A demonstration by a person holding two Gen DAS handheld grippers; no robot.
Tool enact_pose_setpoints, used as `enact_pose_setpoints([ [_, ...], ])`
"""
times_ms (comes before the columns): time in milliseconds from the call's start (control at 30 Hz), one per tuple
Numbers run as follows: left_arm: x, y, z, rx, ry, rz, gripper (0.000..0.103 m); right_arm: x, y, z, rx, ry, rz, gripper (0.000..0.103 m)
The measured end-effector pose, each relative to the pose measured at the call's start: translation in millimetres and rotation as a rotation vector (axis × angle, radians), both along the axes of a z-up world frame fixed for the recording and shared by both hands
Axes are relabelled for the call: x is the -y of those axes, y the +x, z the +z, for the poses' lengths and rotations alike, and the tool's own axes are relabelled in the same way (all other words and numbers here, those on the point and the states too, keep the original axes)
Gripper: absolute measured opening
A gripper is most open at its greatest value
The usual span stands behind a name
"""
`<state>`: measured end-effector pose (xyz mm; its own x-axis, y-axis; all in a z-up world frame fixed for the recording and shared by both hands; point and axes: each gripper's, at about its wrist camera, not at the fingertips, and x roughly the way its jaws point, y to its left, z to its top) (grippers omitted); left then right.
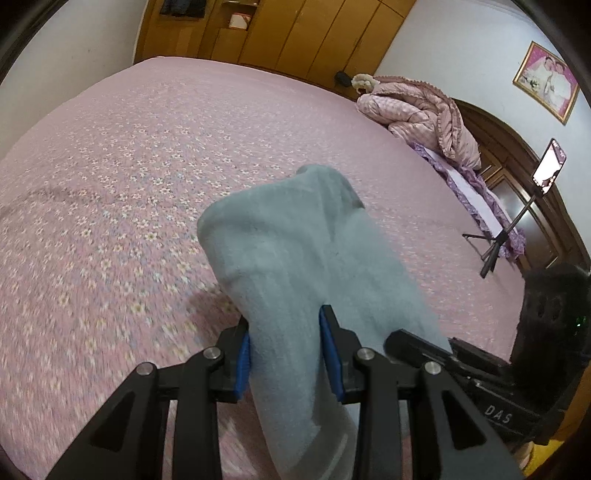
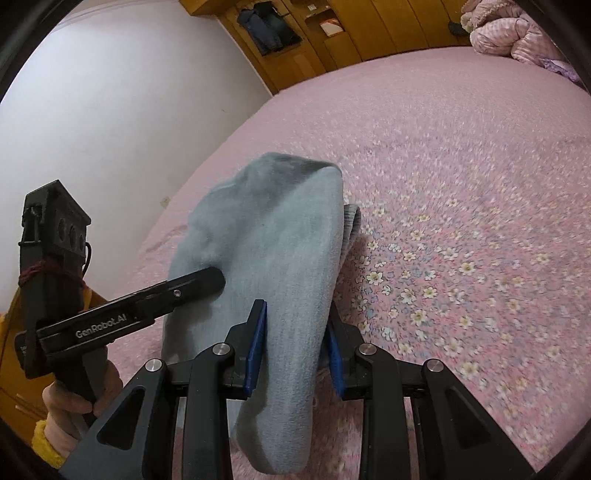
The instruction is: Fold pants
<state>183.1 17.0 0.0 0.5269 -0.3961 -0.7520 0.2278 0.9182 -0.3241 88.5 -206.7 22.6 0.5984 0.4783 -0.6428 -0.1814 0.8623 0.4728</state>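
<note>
The pants (image 1: 295, 258) are a thick grey-blue fleece bundle held up above the pink flowered bed (image 1: 129, 147). My left gripper (image 1: 284, 347) is shut on the pants, the cloth bulging up between its blue pads. My right gripper (image 2: 295, 347) is shut on the same pants (image 2: 269, 236), side by side with the left. The right gripper's body shows at the right of the left wrist view (image 1: 480, 369). The left gripper shows in the right wrist view (image 2: 199, 282), its tip pressed into the cloth. The cloth hangs down below both grippers.
A pink quilt (image 1: 417, 110) is heaped at the head of the bed. A phone on a tripod (image 1: 546, 166) stands by the wooden headboard. Wooden wardrobes (image 1: 295, 33) line the far wall. A white wall (image 2: 110, 110) runs along the bed's left side.
</note>
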Motion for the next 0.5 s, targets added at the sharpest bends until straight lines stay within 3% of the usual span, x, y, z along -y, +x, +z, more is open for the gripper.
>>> enact_pose_setpoints([
  [100, -3, 14, -18, -0.023, 0.021, -0.008, 0.036, -3, 5, -11, -0.016, -0.002, -0.015, 0.032],
  [233, -11, 21, -33, -0.034, -0.007, 0.001, 0.050, 0, 5, -18, -0.020, 0.000, -0.005, 0.033],
  [367, -17, 13, -24, -0.038, -0.007, 0.037, 0.050, 9, -9, -5, -0.020, 0.002, -0.004, 0.033],
  [500, -19, -19, 0, 0.018, 0.028, 0.081, 0.048, 20, -29, 15, 0.063, -0.056, -0.025, 0.033],
])
